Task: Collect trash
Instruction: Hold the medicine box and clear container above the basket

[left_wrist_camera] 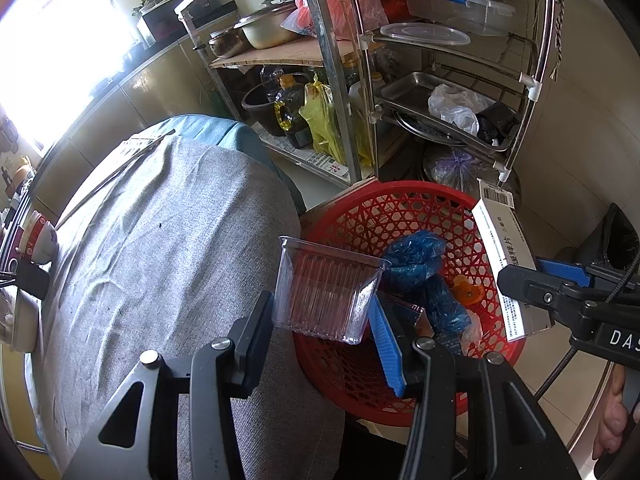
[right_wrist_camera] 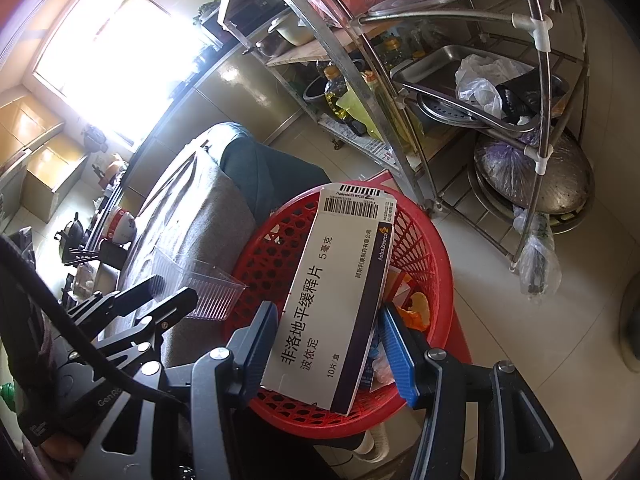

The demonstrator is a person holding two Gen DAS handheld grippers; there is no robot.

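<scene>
Medicine box (right_wrist_camera: 336, 304): white face printed "非洛地平缓释片", "波依定", "5 毫克", "10片/盒"; dark side stripe reads "AstraZeneca"; barcodes on the end flap, digits too small to read.
Right gripper (left_wrist_camera: 536, 280): body marked "DAS", cut off by the frame edge.
Left gripper (right_wrist_camera: 176, 300): body marked "GenRo", partly hidden.

Window (right_wrist_camera: 108, 52) is blown out white, nothing readable thru it. Red basket (left_wrist_camera: 400, 208): near rim hidden behind the left gripper (left_wrist_camera: 324, 316) and clear tray (left_wrist_camera: 324, 292); in the right wrist view the medicine box (right_wrist_camera: 332, 300) covers most of its inside. Small print on the box side too tiny to read. A hand (left_wrist_camera: 612, 420) is cut off at the right edge. Stuff at the table's (left_wrist_camera: 160, 240) far left edge is blurry, can't ID.
</scene>
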